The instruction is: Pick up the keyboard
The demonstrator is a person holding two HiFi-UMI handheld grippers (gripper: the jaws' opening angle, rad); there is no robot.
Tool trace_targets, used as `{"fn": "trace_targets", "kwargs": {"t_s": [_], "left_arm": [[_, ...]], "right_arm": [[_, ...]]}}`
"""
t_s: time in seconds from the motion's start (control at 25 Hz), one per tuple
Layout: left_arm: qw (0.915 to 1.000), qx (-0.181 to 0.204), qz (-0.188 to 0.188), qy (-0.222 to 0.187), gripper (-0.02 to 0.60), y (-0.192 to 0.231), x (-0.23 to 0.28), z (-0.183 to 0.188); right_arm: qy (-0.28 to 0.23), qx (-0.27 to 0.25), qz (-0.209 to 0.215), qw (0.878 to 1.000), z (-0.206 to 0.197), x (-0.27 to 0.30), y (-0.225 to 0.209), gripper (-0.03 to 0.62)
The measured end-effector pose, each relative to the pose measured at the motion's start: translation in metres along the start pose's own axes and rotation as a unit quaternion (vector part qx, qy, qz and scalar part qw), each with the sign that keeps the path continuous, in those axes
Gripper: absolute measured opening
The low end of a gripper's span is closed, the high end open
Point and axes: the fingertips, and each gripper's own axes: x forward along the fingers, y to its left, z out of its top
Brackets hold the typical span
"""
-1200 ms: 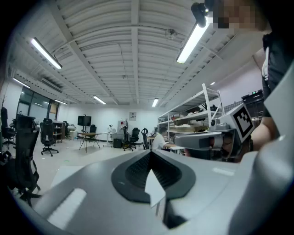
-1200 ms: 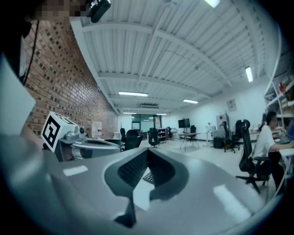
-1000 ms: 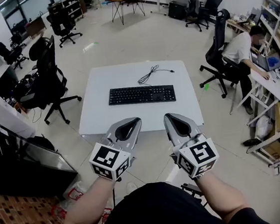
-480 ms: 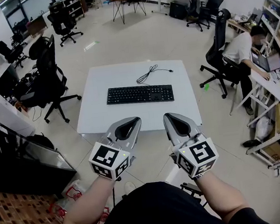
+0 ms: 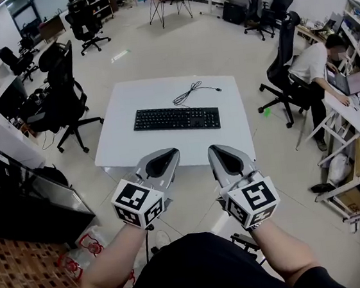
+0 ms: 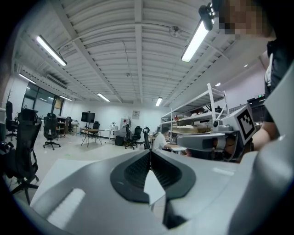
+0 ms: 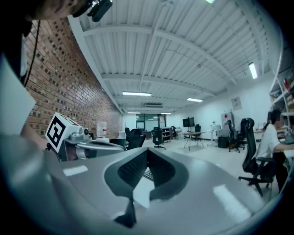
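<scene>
Edging nearer, left gripper and right gripper keep jaws together, empty; the flat black plastic keyboard looks light, rigid: take its short ends.

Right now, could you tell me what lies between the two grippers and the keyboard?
Only a bare strip of the white table separates the left gripper and right gripper from the keyboard; the head view shows this.

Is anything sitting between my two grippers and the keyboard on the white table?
Nothing visible does. Only bare table lies between the keyboard and the left gripper and right gripper, both shut near its front edge. The cable lies beyond the keyboard.
</scene>
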Motion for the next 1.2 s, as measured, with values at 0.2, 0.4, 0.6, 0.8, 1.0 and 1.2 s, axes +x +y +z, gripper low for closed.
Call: {"fn": "trace_targets", "kwargs": {"t_s": [0.2, 0.4, 0.6, 0.8, 1.0, 1.2], "left_arm": [[0.9998, -0.019, 0.003, 0.001, 0.009, -0.009, 0.007, -0.006], [0.9986, -0.049, 0.014, 0.009, 0.046, -0.003, 0.013, -0.012], [0.9961, -0.079, 0.036, 0.021, 0.076, 0.026, 0.017, -0.021], [0.9903, -0.116, 0.065, 0.04, 0.107, 0.082, 0.022, -0.037], [0.9806, -0.151, 0.101, 0.075, 0.129, 0.163, 0.032, -0.069], [0.9677, -0.183, 0.124, 0.12, 0.135, 0.249, 0.058, -0.109]], "right_arm": [[0.002, 0.001, 0.012, 1.0, -0.004, -0.009, -0.006, 0.002], [0.005, 0.004, 0.02, 1.0, -0.007, -0.015, -0.013, 0.002], [0.012, 0.012, 0.023, 1.0, -0.013, -0.01, -0.016, 0.002], [0.025, 0.014, 0.024, 0.999, -0.021, 0.006, -0.017, 0.002], [0.038, 0.02, 0.013, 0.999, -0.031, 0.04, -0.026, 0.002], [0.056, 0.031, -0.007, 0.998, -0.04, 0.086, -0.047, 0.002]]}}
